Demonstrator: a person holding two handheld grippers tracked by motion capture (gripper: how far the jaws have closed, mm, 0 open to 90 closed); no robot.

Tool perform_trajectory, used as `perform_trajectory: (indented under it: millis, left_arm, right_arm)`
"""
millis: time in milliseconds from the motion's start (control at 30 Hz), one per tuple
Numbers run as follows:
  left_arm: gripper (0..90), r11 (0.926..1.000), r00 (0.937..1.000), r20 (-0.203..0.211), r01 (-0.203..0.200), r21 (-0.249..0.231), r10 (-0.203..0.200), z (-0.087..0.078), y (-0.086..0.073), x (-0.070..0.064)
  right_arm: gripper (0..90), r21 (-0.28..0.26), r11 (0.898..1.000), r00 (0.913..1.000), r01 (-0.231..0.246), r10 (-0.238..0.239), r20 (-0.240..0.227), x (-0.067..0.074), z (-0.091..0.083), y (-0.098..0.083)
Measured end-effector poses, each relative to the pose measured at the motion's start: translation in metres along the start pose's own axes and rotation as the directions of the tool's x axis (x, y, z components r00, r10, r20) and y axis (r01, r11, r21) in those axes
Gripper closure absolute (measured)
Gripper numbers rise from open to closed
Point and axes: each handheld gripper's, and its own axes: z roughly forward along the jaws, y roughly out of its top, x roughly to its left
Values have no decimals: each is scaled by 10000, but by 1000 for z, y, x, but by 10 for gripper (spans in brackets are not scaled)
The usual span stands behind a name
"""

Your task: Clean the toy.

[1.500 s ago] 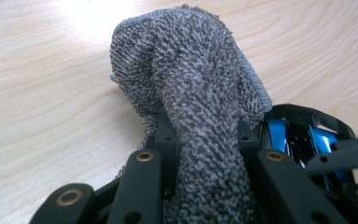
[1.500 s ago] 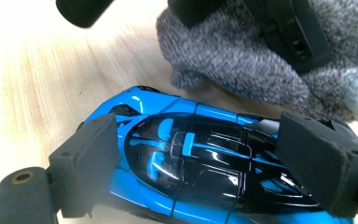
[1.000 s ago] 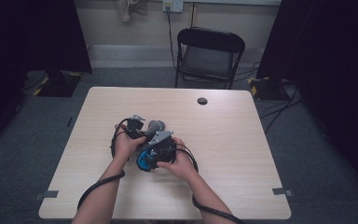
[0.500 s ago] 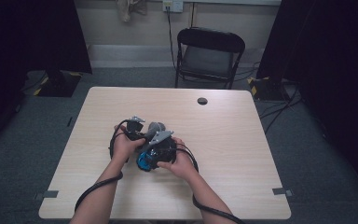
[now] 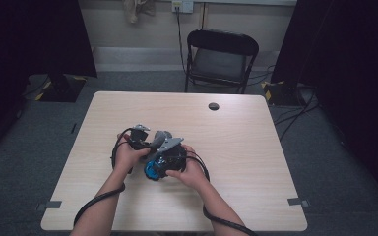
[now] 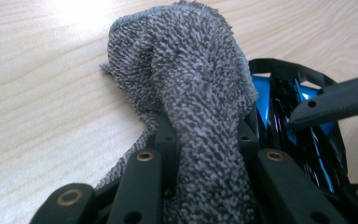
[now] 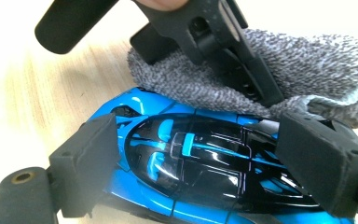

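Wooden table, left gripper pinching grey cloth, right gripper clamping blue car

The surface is a rectangular top with a light wood finish and rounded corners. A small round black disc lies near the far edge, slightly right of centre. A black folding chair stands on the floor just beyond the far edge, facing the surface. The floor is grey carpet. Tape markers are fixed to the carpet near the near right corner and near the near left corner. A wall socket with a cable running down is mounted on the rear wall. Dark curtains hang at both sides.
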Motion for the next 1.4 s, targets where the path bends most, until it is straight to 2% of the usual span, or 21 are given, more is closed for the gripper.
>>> perform_trajectory:
  millis: [600,933,1100,1400]
  left_arm:
    - [716,9999,9999,142,-13,109,11,-16,-14,2]
    - [716,9997,9997,226,-60,240,54,-31,-27,4]
    - [717,9999,9996,247,130,103,-132,-37,-35,4]
    - [717,9997,9996,223,186,137,-189,-50,-47,5]
  right_arm:
    - [134,29,10000,10000,-14,13,45,1,0,0]
    - [133,96,10000,10000,23,-23,63,1,0,1]
    - [134,11,10000,10000,-50,50,11,2,0,1]
    - [133,79,9999,10000,92,-92,-15,4,0,1]
